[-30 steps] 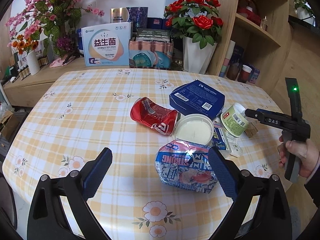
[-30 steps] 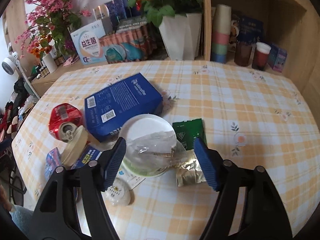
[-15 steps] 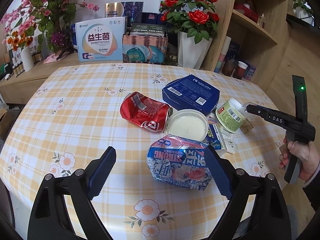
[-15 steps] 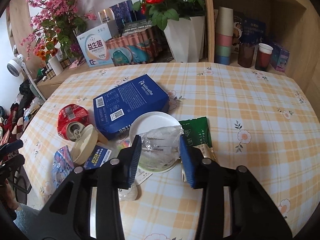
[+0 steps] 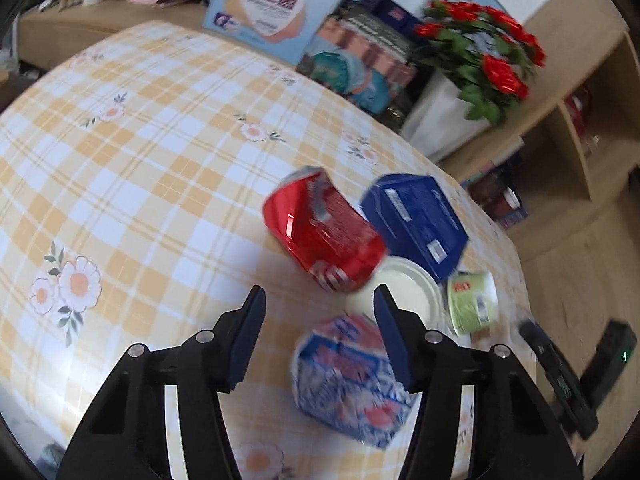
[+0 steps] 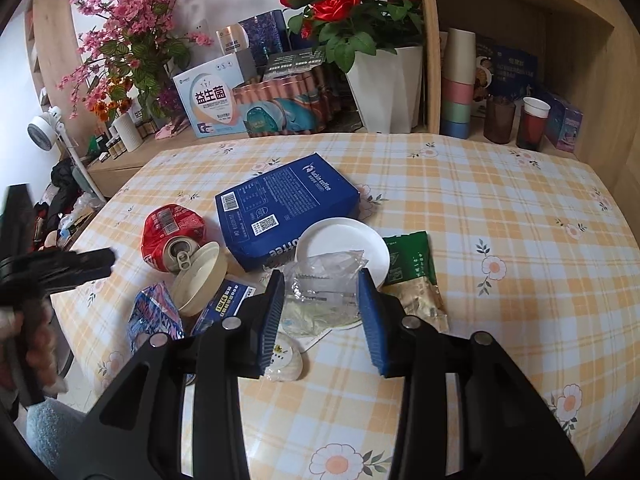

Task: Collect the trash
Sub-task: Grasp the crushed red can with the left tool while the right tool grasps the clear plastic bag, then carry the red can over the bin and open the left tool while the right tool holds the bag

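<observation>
Crumpled clear plastic cup (image 6: 320, 280) between ribbed blue pads (image 6: 370, 312).

Dented glossy metal can (image 6: 170, 236), clear crinkled plastic cup (image 6: 324, 292), smooth checked tablecloth (image 6: 500, 208).

bright daylight; left wrist view motion-blurred, right sharp, fisheye-curved edges.

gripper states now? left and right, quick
Left gripper: jaws closing, nothing gripped, red can just beyond the tips.
Right gripper: shut on the clear plastic cup.
</observation>
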